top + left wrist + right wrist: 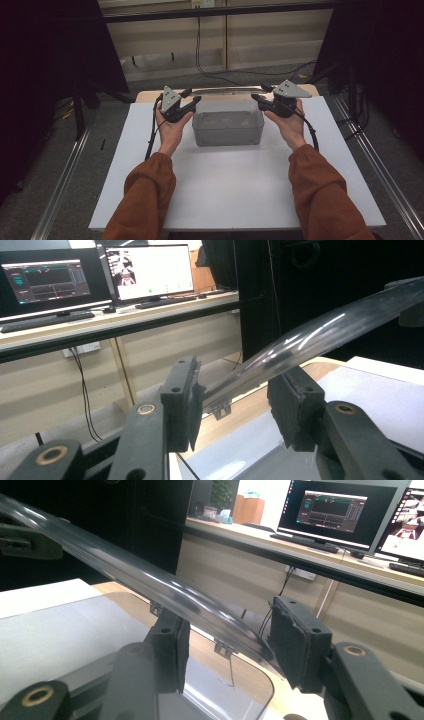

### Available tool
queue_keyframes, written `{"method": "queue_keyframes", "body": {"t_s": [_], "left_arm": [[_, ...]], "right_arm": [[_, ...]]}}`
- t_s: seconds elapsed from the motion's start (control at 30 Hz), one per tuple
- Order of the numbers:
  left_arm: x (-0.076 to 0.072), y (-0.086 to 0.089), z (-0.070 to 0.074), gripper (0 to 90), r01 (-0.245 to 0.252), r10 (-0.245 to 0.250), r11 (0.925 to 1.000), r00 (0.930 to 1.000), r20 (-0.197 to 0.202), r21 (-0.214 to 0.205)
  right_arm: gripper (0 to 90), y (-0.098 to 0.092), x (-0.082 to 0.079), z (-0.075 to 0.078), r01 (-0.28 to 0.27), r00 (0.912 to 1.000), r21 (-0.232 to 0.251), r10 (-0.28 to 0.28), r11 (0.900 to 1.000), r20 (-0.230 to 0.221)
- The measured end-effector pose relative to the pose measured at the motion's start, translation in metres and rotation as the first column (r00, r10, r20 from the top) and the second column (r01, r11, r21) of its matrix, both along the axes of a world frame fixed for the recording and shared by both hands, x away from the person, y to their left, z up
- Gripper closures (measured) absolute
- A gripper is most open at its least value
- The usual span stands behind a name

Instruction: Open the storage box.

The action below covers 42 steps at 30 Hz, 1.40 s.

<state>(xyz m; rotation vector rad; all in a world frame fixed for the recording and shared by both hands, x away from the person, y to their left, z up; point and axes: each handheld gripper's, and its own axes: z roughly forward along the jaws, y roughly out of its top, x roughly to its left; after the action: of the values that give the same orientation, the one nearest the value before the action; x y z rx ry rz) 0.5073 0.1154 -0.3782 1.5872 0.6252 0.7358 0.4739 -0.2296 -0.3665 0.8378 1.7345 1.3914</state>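
Nearest the person's side, two rust-orange sleeves (145, 195) come in over the white tabletop (235, 195), which is bare at this end. A bit further in, each hand holds a black gripper at about the same height, one on each side of a clear plastic box (228, 131) that sits on the tabletop around the middle.

The box is see-through with grey-looking walls. I can make out a few pale blobs low down inside it, but can't tell what they are.

Above the box is its lid (225, 92), a clear flat panel lifted off and held in the air, spanning from one gripper to the other. The left gripper (192, 101) has the left end of the lid between its jaws. In the left gripper view (235, 400) the lid's edge lies against the left pad, while the right pad looks a little way off it, so I'd call it a loose hold at best. The right gripper (256, 97) has the right end. In the right gripper view (227, 642) the lid edge runs between the pads, touching the left one, with a sliver of gap at the right one, so can't tell if it's really clamped.

Beyond the tabletop there's a wooden strip (145, 95), then grey floor with black cables (200, 55), and in the gripper views a desk with lit monitors (150, 270).
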Motion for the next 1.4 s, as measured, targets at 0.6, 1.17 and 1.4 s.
{"method": "queue_keyframes", "body": {"t_s": [0.6,1.17,1.4], "left_arm": [[0.008,-0.002,0.005,60.3,-0.015,0.015,0.9998,0.9999,0.007,0.011],[0.019,-0.004,0.003,60.3,-0.029,0.029,0.9992,0.9995,-0.010,0.027],[0.026,-0.003,0.002,56.6,-0.039,0.040,0.9989,0.9989,-0.024,0.027]], "right_arm": [[51.3,-0.004,0.014,-0.001,0.022,0.9998,-0.002,-0.022,0.9998,0.000],[58.9,-0.005,0.028,-0.008,0.017,0.9997,-0.014,-0.017,0.9998,-0.017],[60.0,-0.006,0.031,-0.007,0.011,0.9998,-0.008,-0.011,0.9999,-0.019]]}}
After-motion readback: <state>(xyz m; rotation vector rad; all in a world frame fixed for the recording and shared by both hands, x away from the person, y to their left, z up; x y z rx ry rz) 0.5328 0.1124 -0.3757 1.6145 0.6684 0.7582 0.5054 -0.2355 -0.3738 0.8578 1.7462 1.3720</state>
